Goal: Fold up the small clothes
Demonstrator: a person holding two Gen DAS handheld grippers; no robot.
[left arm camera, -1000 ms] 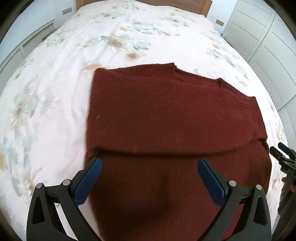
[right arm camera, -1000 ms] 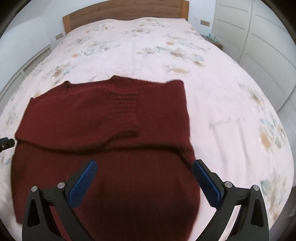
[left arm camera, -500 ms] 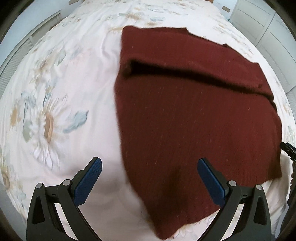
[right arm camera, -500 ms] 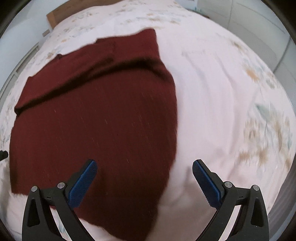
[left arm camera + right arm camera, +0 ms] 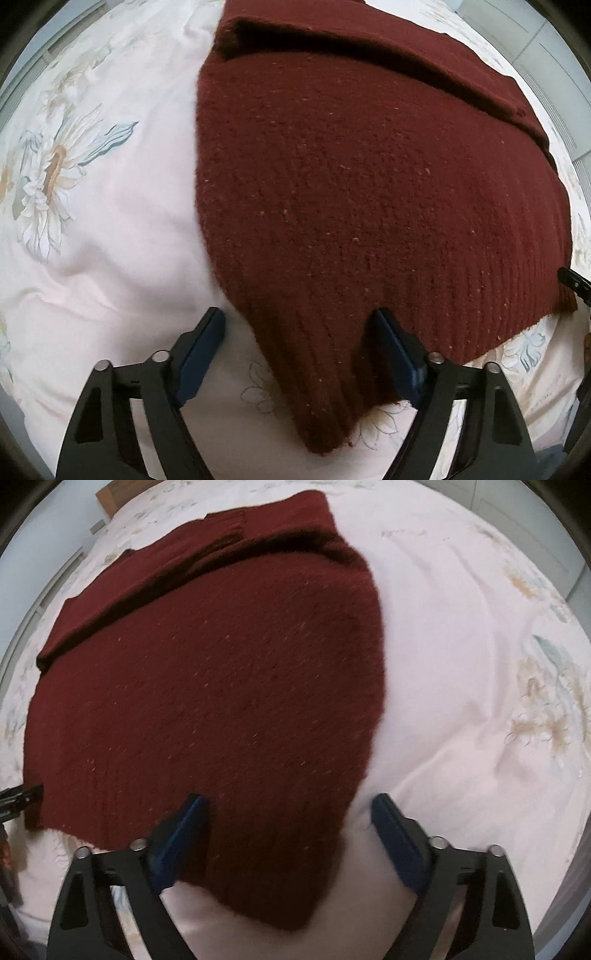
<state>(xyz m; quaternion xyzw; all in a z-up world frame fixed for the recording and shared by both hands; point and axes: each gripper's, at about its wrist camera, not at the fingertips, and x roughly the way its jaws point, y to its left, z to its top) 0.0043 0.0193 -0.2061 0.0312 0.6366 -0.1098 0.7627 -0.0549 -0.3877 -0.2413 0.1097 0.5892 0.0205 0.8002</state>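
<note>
The right gripper [image 5: 290, 834], jaws spread wide, straddles the maroon knit sweater's [image 5: 207, 686] near-right hem corner at six o'clock on the floral bedspread [image 5: 480, 686].

I count one dark red knitted sweater [image 5: 369, 184] on one bed [image 5: 110, 240] with a floral cover. I hold two tongs: my left tongs [image 5: 299, 354] and my right tongs [image 5: 288, 834], each with two blue pads. One wooden headboard [image 5: 107, 494] shows at the far edge, though it is small and partly cut off.
</note>
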